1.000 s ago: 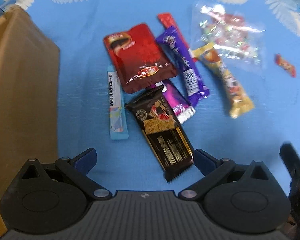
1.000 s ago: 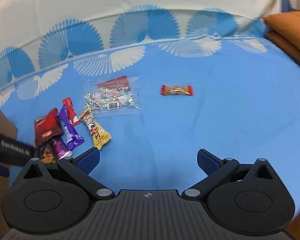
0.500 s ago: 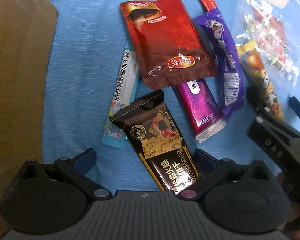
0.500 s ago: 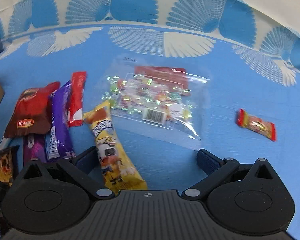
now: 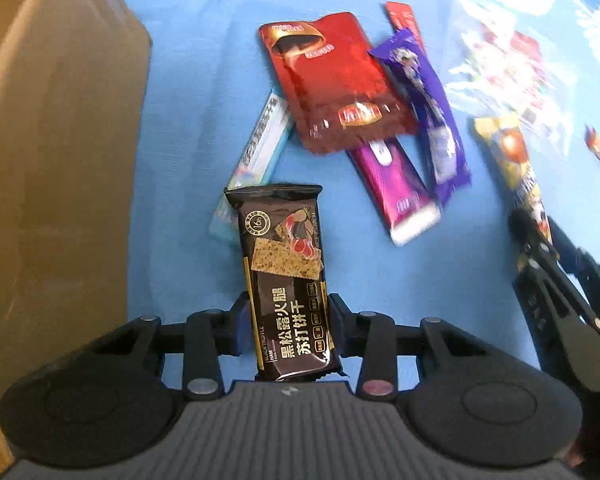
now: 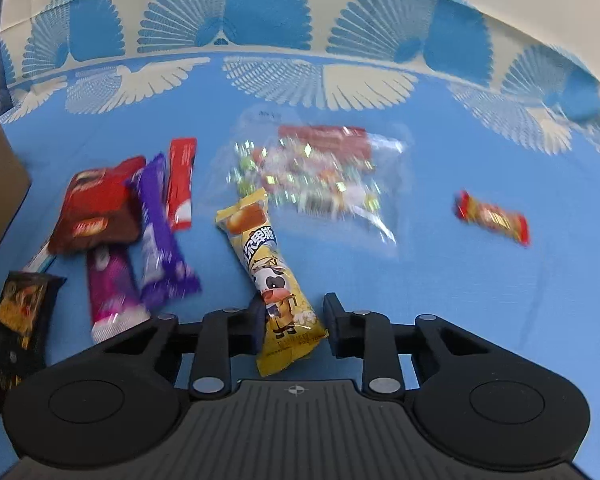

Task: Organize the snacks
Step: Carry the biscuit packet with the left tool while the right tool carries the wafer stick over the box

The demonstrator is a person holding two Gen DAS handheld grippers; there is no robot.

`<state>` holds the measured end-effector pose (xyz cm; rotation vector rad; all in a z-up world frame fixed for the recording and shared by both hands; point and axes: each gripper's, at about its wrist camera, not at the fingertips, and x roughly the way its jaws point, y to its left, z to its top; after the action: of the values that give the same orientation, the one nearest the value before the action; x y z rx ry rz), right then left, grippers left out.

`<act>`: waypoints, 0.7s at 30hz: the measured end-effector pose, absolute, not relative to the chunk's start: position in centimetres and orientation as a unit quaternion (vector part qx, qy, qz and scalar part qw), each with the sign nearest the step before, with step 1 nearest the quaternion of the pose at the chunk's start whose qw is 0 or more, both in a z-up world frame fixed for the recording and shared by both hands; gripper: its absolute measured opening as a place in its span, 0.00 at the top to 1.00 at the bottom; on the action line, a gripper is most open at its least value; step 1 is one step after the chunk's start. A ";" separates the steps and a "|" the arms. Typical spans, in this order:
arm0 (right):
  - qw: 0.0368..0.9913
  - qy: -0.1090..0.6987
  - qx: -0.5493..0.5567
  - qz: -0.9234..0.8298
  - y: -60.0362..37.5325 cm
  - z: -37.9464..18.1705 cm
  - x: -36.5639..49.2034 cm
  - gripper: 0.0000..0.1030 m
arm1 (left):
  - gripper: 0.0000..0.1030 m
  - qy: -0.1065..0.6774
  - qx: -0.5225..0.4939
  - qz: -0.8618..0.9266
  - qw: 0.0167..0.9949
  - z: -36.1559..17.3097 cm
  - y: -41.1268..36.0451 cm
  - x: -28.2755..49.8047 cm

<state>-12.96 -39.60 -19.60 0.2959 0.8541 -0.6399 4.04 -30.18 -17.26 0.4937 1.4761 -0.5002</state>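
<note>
My left gripper [image 5: 287,322] is shut on a black cracker packet [image 5: 284,280], gripped at its near half; the packet also shows in the right wrist view [image 6: 16,320]. My right gripper [image 6: 293,320] is closed around the near end of a yellow cow-print snack bar [image 6: 268,268]; both pads touch its sides. Beyond lie a red pouch [image 5: 336,84], a purple bar [image 5: 424,104], a magenta bar [image 5: 396,188], a red stick [image 6: 180,184], a light-blue stick [image 5: 260,148], a clear candy bag [image 6: 320,176] and a small red candy [image 6: 492,218].
A brown cardboard box [image 5: 52,152] stands on the left, close to the left gripper. Everything lies on a blue cloth [image 6: 440,288] with a white fan-pattern border [image 6: 300,36] at the far edge. The right gripper's body [image 5: 564,300] shows at the right of the left wrist view.
My left gripper closed on the black cracker packet, which turned to point straight ahead. My right gripper moved in over the yellow bar and closed around its near end.
</note>
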 end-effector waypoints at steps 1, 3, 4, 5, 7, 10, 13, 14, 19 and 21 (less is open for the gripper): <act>0.848 0.400 0.155 -0.312 -39.1 -19.2 -14.0 0.71 | 0.58 0.658 0.219 -0.229 0.683 -16.8 -29.6 3.7; 0.845 0.387 0.177 -0.323 -38.0 -18.3 -15.8 0.71 | 0.58 0.653 0.219 -0.247 0.682 -15.7 -28.5 2.8; 0.844 0.381 0.187 -0.328 -37.4 -17.7 -16.8 0.71 | 0.58 0.647 0.220 -0.256 0.684 -14.9 -27.8 2.3; 0.843 0.374 0.197 -0.332 -36.6 -17.2 -17.9 0.71 | 0.58 0.643 0.220 -0.265 0.684 -14.3 -27.3 1.7; 0.841 0.364 0.214 -0.338 -35.0 -16.2 -19.9 0.71 | 0.58 0.637 0.217 -0.281 0.684 -12.7 -26.0 0.8; 0.841 0.354 0.222 -0.344 -32.3 -14.5 -21.9 0.71 | 0.58 0.622 0.210 -0.306 0.689 -10.9 -23.7 -0.5; 0.844 0.343 0.225 -0.345 -29.9 -12.5 -23.1 0.71 | 0.58 0.607 0.198 -0.327 0.697 -9.5 -21.5 -2.6; 0.847 0.341 0.223 -0.341 -29.2 -11.8 -23.2 0.71 | 0.58 0.601 0.193 -0.334 0.700 -8.7 -20.5 -2.7; 0.871 0.326 0.192 -0.312 -24.7 -7.9 -22.9 0.72 | 0.58 0.576 0.170 -0.341 0.723 -3.8 -14.9 -3.6; 0.880 0.316 0.188 -0.301 -23.1 -6.2 -22.6 0.72 | 0.58 0.563 0.162 -0.339 0.736 -1.9 -12.4 -3.6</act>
<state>-22.56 -23.06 -6.22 0.3921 0.6587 -0.6272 -3.62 -12.42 -1.94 0.3561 1.2363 -0.7439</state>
